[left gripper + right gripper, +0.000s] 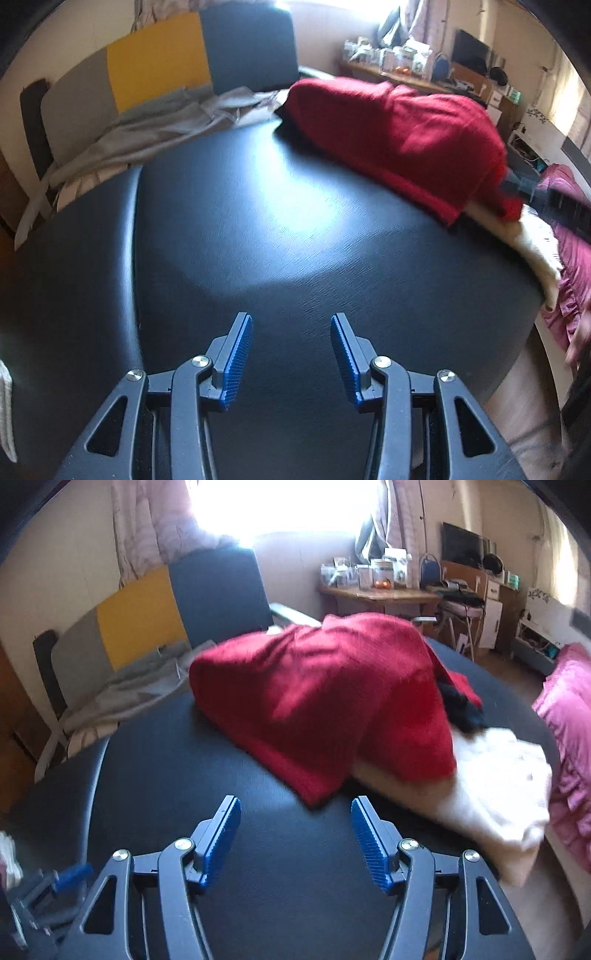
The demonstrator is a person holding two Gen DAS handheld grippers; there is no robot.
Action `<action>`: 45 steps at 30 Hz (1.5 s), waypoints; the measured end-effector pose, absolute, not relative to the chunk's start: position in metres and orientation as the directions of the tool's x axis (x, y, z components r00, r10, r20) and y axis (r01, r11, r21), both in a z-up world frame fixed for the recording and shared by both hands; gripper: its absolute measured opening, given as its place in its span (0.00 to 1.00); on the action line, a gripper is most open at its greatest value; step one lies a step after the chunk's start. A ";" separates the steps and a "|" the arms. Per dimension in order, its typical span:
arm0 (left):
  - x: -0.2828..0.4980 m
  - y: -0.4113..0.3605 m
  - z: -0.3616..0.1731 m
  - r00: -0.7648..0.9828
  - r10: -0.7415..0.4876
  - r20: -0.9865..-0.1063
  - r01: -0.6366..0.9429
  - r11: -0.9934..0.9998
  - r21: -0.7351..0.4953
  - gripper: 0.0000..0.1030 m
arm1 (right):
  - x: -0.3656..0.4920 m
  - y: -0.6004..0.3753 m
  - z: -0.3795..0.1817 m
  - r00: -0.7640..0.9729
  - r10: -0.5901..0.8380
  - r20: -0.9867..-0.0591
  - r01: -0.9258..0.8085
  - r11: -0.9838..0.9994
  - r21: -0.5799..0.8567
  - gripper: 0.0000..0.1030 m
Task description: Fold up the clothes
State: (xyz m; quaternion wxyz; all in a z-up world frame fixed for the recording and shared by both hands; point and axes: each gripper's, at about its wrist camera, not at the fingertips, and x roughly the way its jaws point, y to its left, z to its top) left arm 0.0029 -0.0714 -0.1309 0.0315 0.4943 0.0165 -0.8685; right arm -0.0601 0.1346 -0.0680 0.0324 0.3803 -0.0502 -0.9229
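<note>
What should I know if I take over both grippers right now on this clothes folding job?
Left gripper: open, empty, over bare black table.
Right gripper: open, empty, just short of the red garment's near corner.
Red garment: heaped unfolded on the table, draped over a cream garment that looks folded, by the right edge.
Grey garment: crumpled beyond the far left edge, against a chair.
Done: possibly the cream piece.
Left: red one, then probably grey.

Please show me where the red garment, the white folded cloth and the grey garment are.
red garment (332, 701), right wrist view, middle of its top.
white folded cloth (491, 797), right wrist view, upper face.
grey garment (147, 129), left wrist view, crumpled middle.
</note>
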 end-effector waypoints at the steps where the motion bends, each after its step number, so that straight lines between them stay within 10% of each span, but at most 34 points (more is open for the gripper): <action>1: 0.002 -0.076 -0.135 -0.499 -0.044 -0.865 0.080 -0.997 0.004 0.44 | -0.068 0.135 -0.065 -0.716 -0.100 -0.691 0.031 -0.993 0.112 0.62; 21: -0.011 -0.129 -0.173 -0.456 -0.088 -0.886 0.132 -0.991 0.030 0.44 | -0.312 0.101 -0.088 -0.655 -0.280 -0.702 0.046 -0.942 0.333 0.78; 24: -0.014 -0.129 -0.174 -0.455 -0.098 -0.885 0.144 -0.989 0.035 0.47 | -0.332 0.086 -0.107 -0.626 -0.217 -0.749 0.024 -0.965 0.259 0.59; 26: -0.019 -0.130 -0.175 -0.446 -0.104 -0.889 0.153 -0.987 0.039 0.51 | -0.334 0.076 -0.110 -0.641 -0.173 -0.748 0.034 -0.980 0.197 0.28; 28: -0.029 -0.137 -0.168 -0.407 -0.187 -0.894 0.465 -0.885 -0.027 0.49 | -0.329 0.072 -0.108 -0.660 -0.182 -0.729 0.064 -0.980 0.187 0.19; 45: -0.230 -0.171 -0.108 -0.588 0.203 -0.783 0.299 -0.845 -0.443 0.48 | -0.205 0.113 -0.099 -0.629 -0.517 -0.580 0.307 -0.851 0.425 0.17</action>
